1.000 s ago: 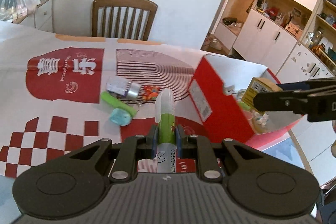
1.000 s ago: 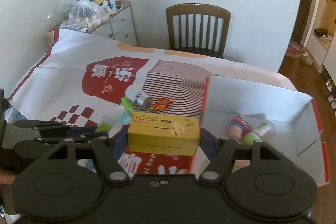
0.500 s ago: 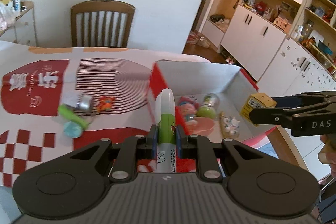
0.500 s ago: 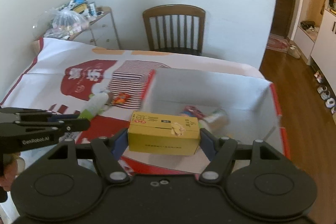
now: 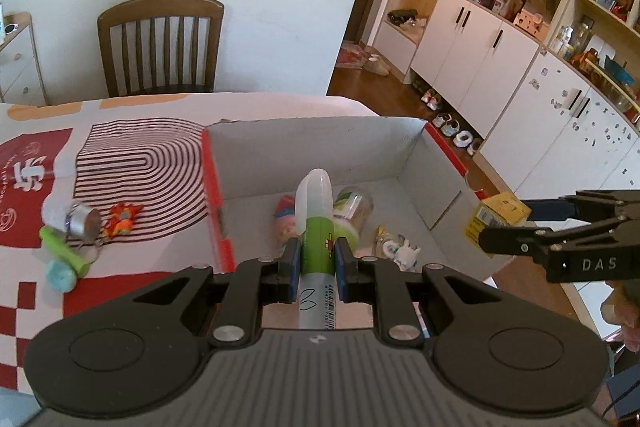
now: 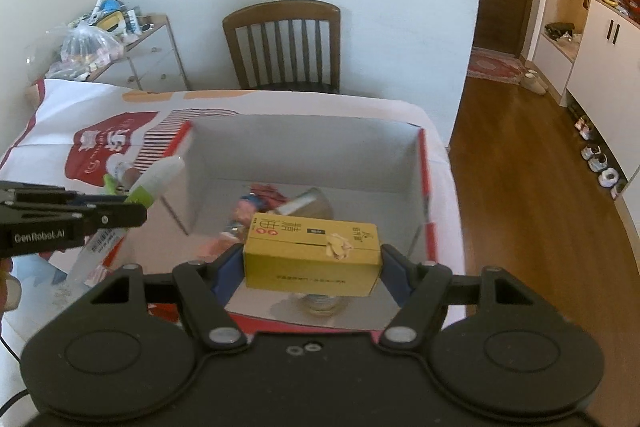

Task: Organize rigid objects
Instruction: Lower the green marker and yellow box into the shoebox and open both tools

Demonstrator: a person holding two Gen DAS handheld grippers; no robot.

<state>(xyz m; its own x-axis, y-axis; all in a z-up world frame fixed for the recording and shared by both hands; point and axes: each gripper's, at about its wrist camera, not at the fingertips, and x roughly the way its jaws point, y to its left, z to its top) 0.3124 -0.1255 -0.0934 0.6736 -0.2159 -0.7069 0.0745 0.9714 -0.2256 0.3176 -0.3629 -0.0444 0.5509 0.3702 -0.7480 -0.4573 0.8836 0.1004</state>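
Observation:
My left gripper (image 5: 316, 261) is shut on a green and white tube (image 5: 316, 223) with a clear cap, held over the near left part of a red cardboard box (image 5: 320, 147) with a grey inside. The same tube (image 6: 154, 183) shows at the left of the right wrist view. My right gripper (image 6: 312, 259) is shut on a yellow carton (image 6: 312, 255), above the box (image 6: 304, 151). In the left wrist view the carton (image 5: 496, 217) hangs by the box's right wall. Inside the box lie a jar (image 5: 354, 213), a pink toy (image 5: 286, 217) and a small white figure (image 5: 398, 251).
On the patterned tablecloth (image 5: 140, 155) left of the box lie a green stick (image 5: 62, 251), a metal cylinder (image 5: 82, 223) and an orange toy (image 5: 122, 219). A wooden chair (image 5: 160, 47) stands beyond the table. White cupboards (image 5: 500, 67) and wooden floor lie to the right.
Both grippers have moved right across the table with their loads. The tube went from over the cloth to over the box, and the yellow carton now hangs above the box's inside.

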